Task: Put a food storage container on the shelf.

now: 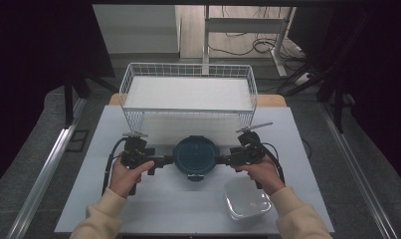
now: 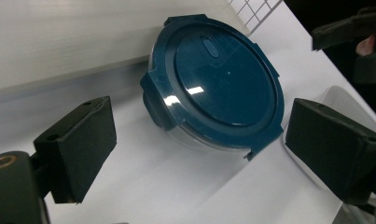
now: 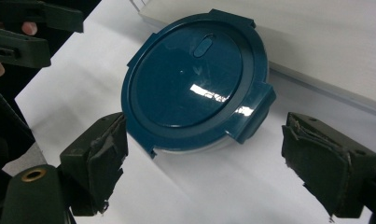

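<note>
Container (image 1: pixel 196 157), round w/ dark blue lid, sits on white table (image 1: pixel 113 199), just in front of wire basket (image 1: pixel 188 94). High view: left gripper (image 1: pixel 169 160) and right gripper (image 1: pixel 220 159) flank it at either side; clear empty tub (image 1: pixel 247 198) near right forearm. Left gripper view: container (image 2: pixel 218 84) ahead of the jaws, jaws spread wide, nothing between pads. Right gripper view: container (image 3: pixel 195 79) ahead, jaws likewise released, left pad just beside lid rim, not gripping it.
</note>
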### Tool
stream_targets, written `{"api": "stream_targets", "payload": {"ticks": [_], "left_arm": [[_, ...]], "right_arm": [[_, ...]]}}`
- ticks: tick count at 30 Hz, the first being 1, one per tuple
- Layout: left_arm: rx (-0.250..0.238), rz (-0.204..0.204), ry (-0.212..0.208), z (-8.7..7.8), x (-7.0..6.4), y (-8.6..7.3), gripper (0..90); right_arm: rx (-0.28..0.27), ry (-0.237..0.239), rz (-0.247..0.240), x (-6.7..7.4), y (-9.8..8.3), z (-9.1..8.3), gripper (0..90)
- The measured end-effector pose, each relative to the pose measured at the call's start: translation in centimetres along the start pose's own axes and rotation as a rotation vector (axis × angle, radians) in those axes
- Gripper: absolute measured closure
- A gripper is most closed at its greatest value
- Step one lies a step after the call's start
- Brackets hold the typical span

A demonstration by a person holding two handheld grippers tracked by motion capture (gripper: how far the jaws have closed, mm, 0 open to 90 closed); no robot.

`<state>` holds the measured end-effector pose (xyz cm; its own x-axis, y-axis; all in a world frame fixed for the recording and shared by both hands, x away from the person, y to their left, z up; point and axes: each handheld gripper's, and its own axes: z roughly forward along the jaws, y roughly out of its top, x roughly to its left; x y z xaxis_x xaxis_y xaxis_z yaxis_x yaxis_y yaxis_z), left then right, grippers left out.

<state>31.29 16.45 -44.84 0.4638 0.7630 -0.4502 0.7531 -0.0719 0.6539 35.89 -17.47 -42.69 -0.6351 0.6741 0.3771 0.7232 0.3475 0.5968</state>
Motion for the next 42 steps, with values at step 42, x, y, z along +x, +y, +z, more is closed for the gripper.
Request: {"api": "stream_targets", "payload": {"ticks": [42], "left_arm": [[0.168, -0.238, -0.176, 8.4, 3.6, 1.2, 9.3]], "right_arm": [[0.148, 0.058, 0.284, -2.5, 1.3, 8.4, 5.6]]}}
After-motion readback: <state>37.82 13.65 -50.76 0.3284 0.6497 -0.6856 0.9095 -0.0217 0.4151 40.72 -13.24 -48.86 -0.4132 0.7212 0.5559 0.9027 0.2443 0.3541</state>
